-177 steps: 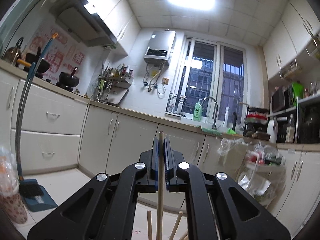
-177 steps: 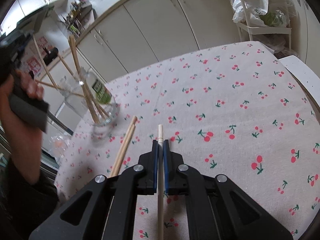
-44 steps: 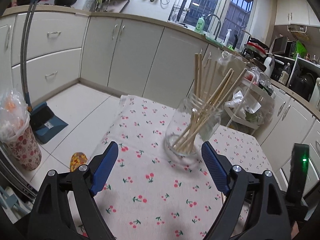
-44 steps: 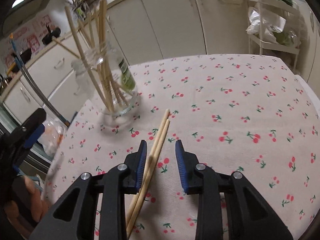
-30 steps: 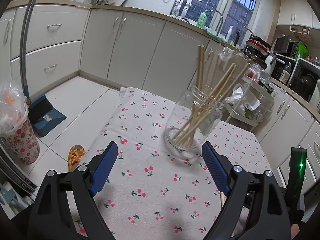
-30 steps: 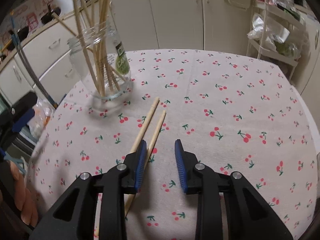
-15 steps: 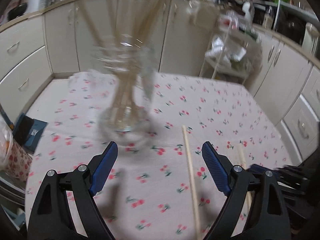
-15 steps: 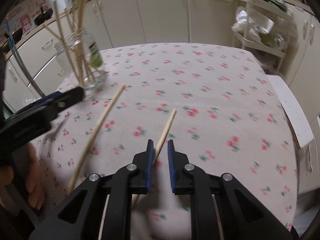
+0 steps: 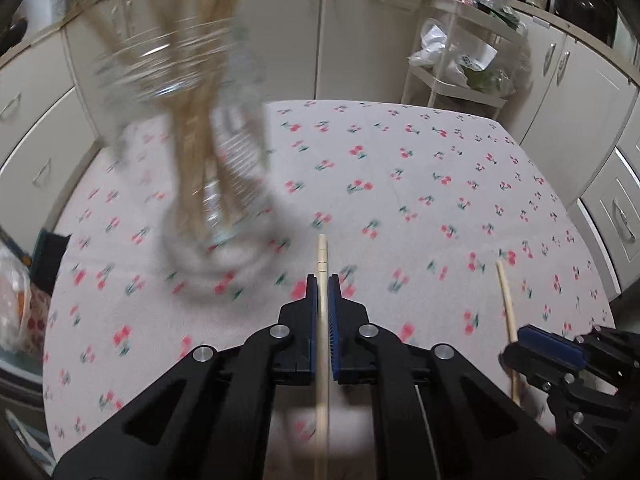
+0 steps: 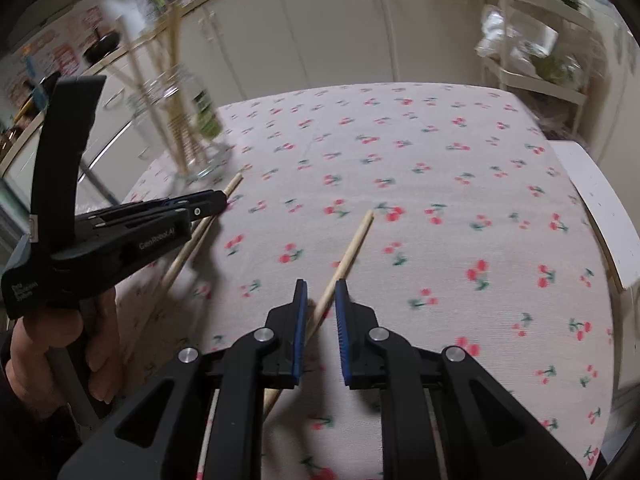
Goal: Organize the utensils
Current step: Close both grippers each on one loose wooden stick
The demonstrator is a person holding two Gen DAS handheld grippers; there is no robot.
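My left gripper (image 9: 323, 280) is shut on a wooden chopstick (image 9: 321, 252) that lies on the cherry-print tablecloth (image 9: 400, 184), just right of the jar. The glass jar (image 9: 208, 160) is blurred and holds several chopsticks. My right gripper (image 10: 321, 283) is closed on a second chopstick (image 10: 352, 244). That chopstick runs askew between the pads and touches both. The right wrist view shows the left gripper (image 10: 222, 203) at the left, low over the cloth, with its chopstick (image 10: 236, 181) poking out toward the jar (image 10: 188, 120). In the left wrist view the right gripper (image 9: 540, 344) holds its chopstick (image 9: 505, 300) at the lower right.
A hand (image 10: 60, 340) holds the left gripper's handle. White kitchen cabinets (image 9: 360, 20) surround the table. A white trolley with bags (image 9: 460, 60) stands behind it. A white ledge (image 10: 592, 216) borders the table's right edge. A patterned bag (image 9: 16, 300) sits on the floor at the left.
My left gripper swung from facing the jar to the left chopstick and shut on it. The right gripper's jaws narrowed around the other chopstick, and the two chopsticks now lie apart.
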